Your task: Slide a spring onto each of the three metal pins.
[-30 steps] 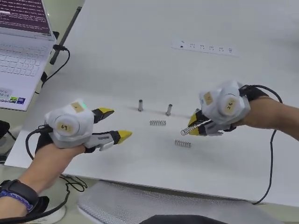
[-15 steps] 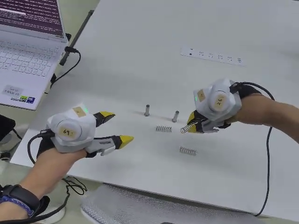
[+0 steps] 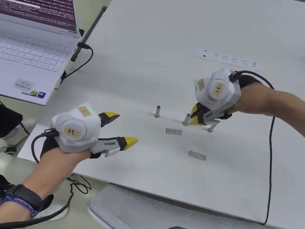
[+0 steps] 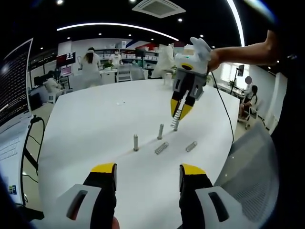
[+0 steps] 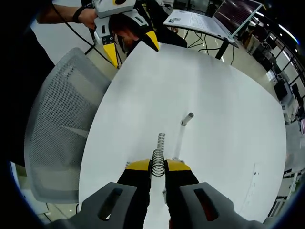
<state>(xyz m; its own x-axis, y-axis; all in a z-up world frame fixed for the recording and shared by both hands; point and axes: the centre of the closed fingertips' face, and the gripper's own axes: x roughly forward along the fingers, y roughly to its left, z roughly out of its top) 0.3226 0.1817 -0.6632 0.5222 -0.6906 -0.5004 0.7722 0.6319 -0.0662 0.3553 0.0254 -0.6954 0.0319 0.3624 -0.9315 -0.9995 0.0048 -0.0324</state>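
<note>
Because the spring [image 5: 159,148] must go down over a pin [image 3: 187,117], the right tool [image 3: 193,120] is clamped on one end and holds it tilted just beside that pin. The left tool [image 3: 120,128] hovers well apart, jaws open; two more springs [image 3: 173,130] lie on the tabletop [image 3: 143,57].

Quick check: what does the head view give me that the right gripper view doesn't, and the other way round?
Head view: the power strip and two loose springs lying on the table.
Right gripper view: a close look at the yellow tips of the right tool clamped on the held spring, which juts forward.
Both: the open left tool, the laptop, a pin and the mesh chair.
</note>
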